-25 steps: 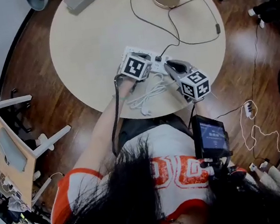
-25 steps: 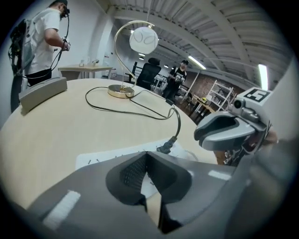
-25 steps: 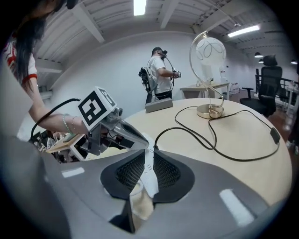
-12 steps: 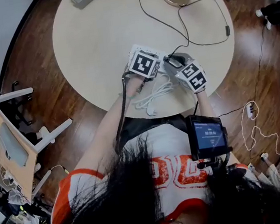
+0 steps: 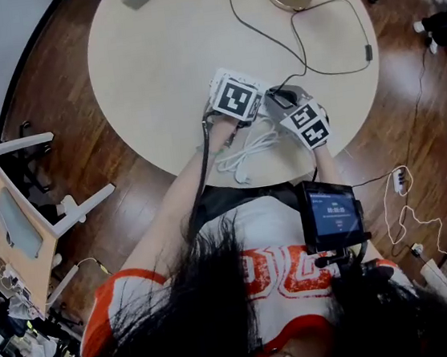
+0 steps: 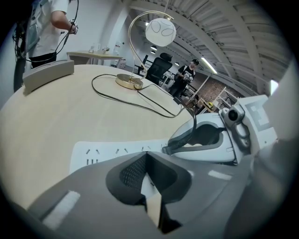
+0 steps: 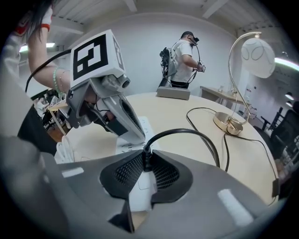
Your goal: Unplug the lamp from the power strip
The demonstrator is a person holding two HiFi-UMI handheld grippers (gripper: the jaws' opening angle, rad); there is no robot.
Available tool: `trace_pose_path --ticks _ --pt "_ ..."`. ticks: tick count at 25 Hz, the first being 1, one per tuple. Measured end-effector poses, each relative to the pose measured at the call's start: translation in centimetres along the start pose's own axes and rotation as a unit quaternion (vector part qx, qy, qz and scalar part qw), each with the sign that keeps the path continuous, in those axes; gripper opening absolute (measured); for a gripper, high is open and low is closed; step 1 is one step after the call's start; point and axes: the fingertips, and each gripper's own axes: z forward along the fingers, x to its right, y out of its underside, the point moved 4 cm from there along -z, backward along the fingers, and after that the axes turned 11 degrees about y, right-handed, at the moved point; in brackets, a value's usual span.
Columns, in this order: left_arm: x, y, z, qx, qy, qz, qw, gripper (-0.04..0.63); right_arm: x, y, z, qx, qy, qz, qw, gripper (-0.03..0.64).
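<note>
At the table's [image 5: 161, 68] near edge, the right gripper [image 7: 145, 169] has moved in and re-closes on the lamp plug [image 7: 146, 158], still seated in the power strip [image 6: 105, 154]. The left gripper [image 6: 147, 161], jaws together, pins the strip, so the pull seems next.

No text can be read; the figures on the phone screen [image 5: 331, 215] are too small.

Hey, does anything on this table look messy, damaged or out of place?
Nothing spilled or damaged. Only the lamp's black cord sprawls in loose loops across the table, and the power strip's white cable is bunched at the near edge.
</note>
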Motion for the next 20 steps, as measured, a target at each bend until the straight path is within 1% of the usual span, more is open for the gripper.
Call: trace_pose_path --ticks 3,5,6,7,8,9,10,11,12,13,14,15,17,20 --pt "-0.2 0.1 -0.1 -0.001 -0.006 -0.002 1.0000 0.000 0.1 0.1 -0.1 0.008 0.006 0.018 1.000 0.057" --pt "-0.2 0.1 0.0 -0.002 -0.009 0.003 1.0000 0.000 0.2 0.3 -0.1 0.014 0.008 0.031 0.999 0.055" --pt "-0.1 0.0 0.2 0.000 -0.006 0.007 1.0000 0.000 0.2 0.3 -0.2 0.022 0.009 0.041 0.999 0.055" --pt "0.0 0.0 0.3 0.001 -0.005 0.009 0.9999 0.000 0.3 0.2 -0.6 0.040 0.008 0.060 0.997 0.055" --pt "0.0 0.0 0.3 0.001 -0.006 0.011 0.9999 0.000 0.6 -0.4 -1.3 0.076 0.002 0.098 0.992 0.054" --pt "-0.1 0.0 0.2 -0.001 -0.009 0.011 0.9999 0.000 1.2 -1.6 -2.3 0.124 -0.009 0.150 0.981 0.051" --pt "-0.4 0.0 0.0 -0.003 -0.013 0.010 0.9999 0.000 2.0 -3.1 -3.4 0.168 -0.015 0.194 0.966 0.052" --pt "-0.5 0.0 -0.2 -0.002 -0.014 0.007 0.9999 0.000 2.7 -4.5 -4.3 0.190 -0.012 0.210 0.959 0.052" --pt "-0.5 -0.1 -0.2 0.004 -0.008 0.002 1.0000 0.000 3.4 -5.2 -4.7 0.188 -0.001 0.200 0.961 0.052" --pt "-0.4 -0.1 -0.1 0.010 0.000 -0.004 0.9999 0.000 3.9 -5.4 -4.9 0.173 0.014 0.182 0.968 0.052" --pt "-0.3 -0.1 0.0 0.015 0.006 -0.008 0.9998 0.000 4.5 -5.0 -4.9 0.154 0.029 0.171 0.973 0.052" --pt "-0.2 -0.1 0.1 0.017 0.009 -0.008 0.9998 0.000 5.1 -4.2 -4.8 0.135 0.042 0.170 0.975 0.054" --pt "-0.2 -0.1 0.1 0.020 0.008 -0.005 0.9998 0.000 6.1 -2.3 -4.3 0.095 0.063 0.182 0.977 0.054" --pt "-0.3 -0.1 0.1 0.029 0.009 -0.004 0.9995 0.000 6.7 0.4 -3.4 0.037 0.082 0.200 0.976 0.055"
